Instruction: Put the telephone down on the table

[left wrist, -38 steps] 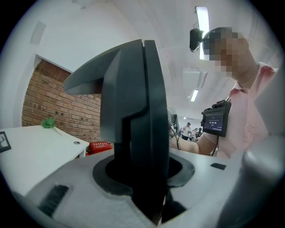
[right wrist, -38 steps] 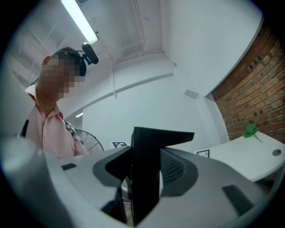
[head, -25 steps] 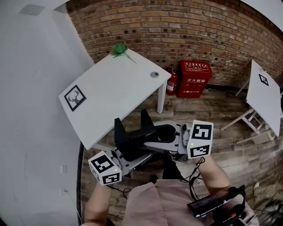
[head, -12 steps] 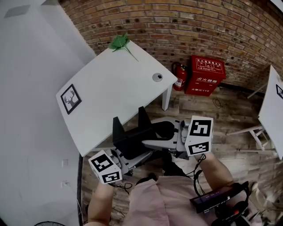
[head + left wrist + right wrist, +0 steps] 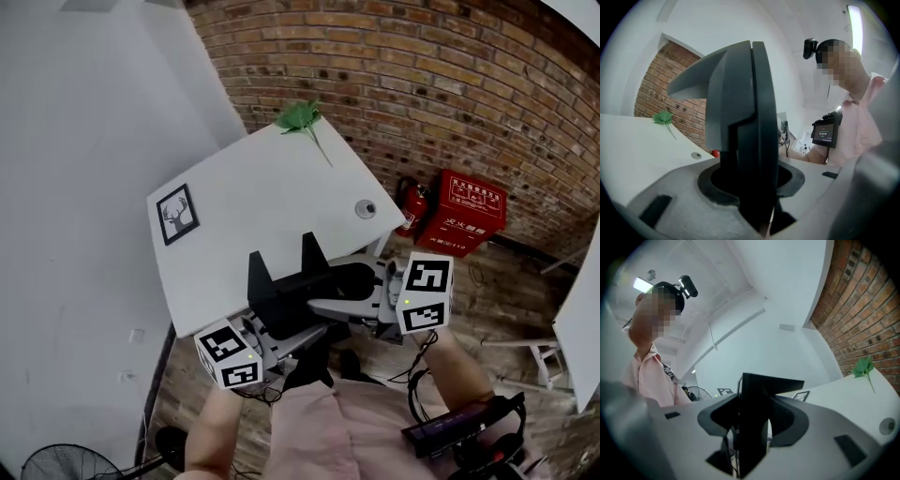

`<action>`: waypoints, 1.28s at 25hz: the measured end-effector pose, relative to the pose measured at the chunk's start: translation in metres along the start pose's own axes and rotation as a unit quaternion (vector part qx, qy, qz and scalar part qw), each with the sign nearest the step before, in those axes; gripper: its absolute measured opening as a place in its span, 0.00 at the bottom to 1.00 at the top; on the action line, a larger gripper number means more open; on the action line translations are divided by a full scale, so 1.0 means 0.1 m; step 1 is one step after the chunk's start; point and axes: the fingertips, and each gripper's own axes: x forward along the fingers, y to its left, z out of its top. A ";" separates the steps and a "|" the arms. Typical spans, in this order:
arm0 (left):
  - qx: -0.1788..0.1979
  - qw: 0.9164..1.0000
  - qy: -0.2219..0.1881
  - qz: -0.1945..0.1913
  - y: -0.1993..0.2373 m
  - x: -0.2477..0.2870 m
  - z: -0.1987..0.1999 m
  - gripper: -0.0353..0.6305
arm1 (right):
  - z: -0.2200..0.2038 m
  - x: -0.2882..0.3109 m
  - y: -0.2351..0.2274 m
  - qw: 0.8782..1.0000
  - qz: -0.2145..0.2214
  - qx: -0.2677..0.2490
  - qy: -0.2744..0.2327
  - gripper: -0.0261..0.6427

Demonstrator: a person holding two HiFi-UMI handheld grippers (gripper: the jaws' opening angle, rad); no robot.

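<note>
My left tongs (image 5: 286, 328) and right tongs (image 5: 328, 302) both pinch the telephone (image 5: 281, 289), carried between them. The tabletop (image 5: 248, 211) has swung closer, its near edge probably just beneath, so lowering comes next.

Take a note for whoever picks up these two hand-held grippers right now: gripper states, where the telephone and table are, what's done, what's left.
Left hand-held gripper: shut on the telephone.
Right hand-held gripper: shut on the telephone from the opposite side.
Telephone: held in the air at the near edge of the white table, not resting on it.
Done: telephone gripped by both.
Left: move it over bare tabletop, set it down, open both jaws.
</note>
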 end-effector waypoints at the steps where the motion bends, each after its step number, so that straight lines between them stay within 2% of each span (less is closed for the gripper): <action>1: 0.000 1.000 -0.004 0.003 0.06 -0.01 0.02 0.31 | 0.02 0.04 -0.05 1.000 0.003 -0.001 0.003 0.33; 10: -0.011 1.000 -0.021 0.016 0.64 -0.03 0.14 0.31 | 0.10 0.34 -0.56 1.000 0.018 0.001 0.021 0.33; 22: -0.063 0.998 -0.024 0.015 1.98 -0.15 0.34 0.31 | 0.18 1.07 -1.80 0.998 0.016 0.046 0.045 0.33; 27: -0.053 0.998 -0.032 0.019 2.35 -0.29 0.60 0.31 | 0.41 1.36 -2.07 0.998 0.019 0.033 0.045 0.33; 32: -0.022 0.999 -0.037 0.018 2.57 -0.39 0.94 0.31 | 0.73 1.56 -2.20 0.999 0.019 0.003 0.036 0.33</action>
